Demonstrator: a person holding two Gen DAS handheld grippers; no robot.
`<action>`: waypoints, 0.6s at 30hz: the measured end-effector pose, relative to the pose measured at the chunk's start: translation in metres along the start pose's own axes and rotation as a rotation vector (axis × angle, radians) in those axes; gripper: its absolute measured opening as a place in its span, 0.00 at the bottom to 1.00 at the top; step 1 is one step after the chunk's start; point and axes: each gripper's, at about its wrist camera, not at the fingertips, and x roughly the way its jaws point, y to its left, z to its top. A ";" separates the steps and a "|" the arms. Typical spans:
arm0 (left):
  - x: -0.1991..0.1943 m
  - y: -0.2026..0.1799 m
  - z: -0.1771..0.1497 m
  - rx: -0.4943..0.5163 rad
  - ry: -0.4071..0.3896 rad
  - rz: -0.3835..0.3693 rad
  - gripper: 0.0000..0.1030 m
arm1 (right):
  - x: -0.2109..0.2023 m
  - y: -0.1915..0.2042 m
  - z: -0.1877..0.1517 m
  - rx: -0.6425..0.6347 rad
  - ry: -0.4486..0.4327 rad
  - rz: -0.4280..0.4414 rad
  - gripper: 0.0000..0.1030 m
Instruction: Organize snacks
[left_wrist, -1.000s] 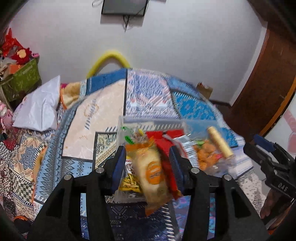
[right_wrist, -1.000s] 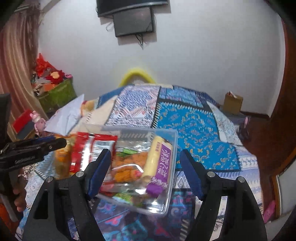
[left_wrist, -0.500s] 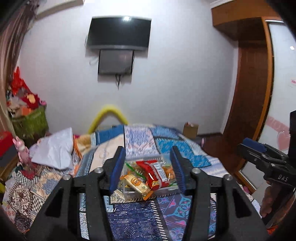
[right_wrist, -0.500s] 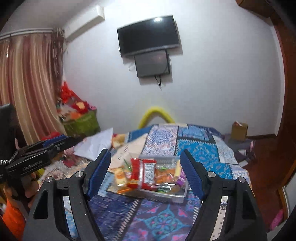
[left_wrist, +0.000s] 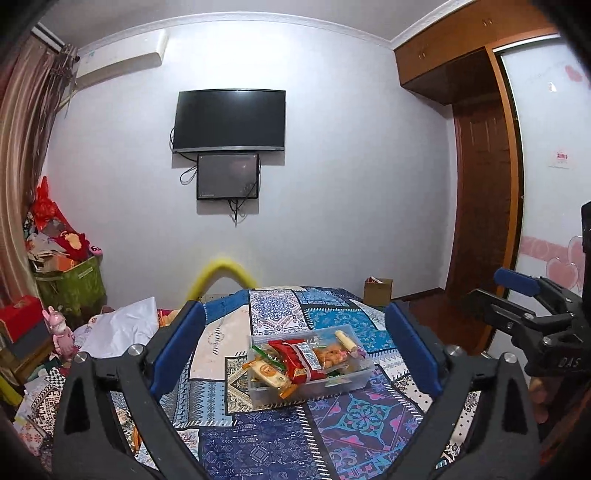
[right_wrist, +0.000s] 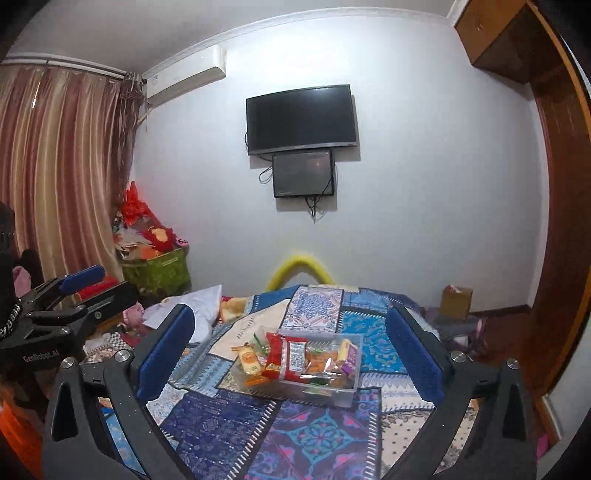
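— Where's the box (left_wrist: 354, 384) of snacks (left_wrist: 295, 360)?

— On the patchwork bedspread (left_wrist: 280, 439), around the middle, clear plastic. In it lie a pale orange-labelled packet (right_wrist: 248, 361) sticking over the left end, red wrappers (right_wrist: 286, 356) in the centre, a purple-ended stick (right_wrist: 347, 352) at the right.

— And the grippers?

— Left gripper (left_wrist: 293, 349) has its blue pads spread wide, nothing between them, held well back from the box. Right gripper (right_wrist: 291, 352) is the same: fingers wide apart, empty, well away from the box.

— Anything behind?

— A dark TV (right_wrist: 301, 118) on the white wall, a curtain (right_wrist: 55, 177) at the left
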 end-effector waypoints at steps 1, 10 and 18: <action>-0.002 -0.002 -0.001 -0.001 -0.001 -0.003 0.96 | -0.003 0.000 0.000 0.002 -0.003 0.000 1.00; -0.009 -0.004 -0.004 -0.020 0.006 -0.028 0.96 | -0.014 -0.003 -0.004 0.029 -0.014 0.008 1.00; -0.010 -0.005 -0.005 -0.020 0.008 -0.032 0.96 | -0.019 -0.002 -0.006 0.031 -0.023 0.005 1.00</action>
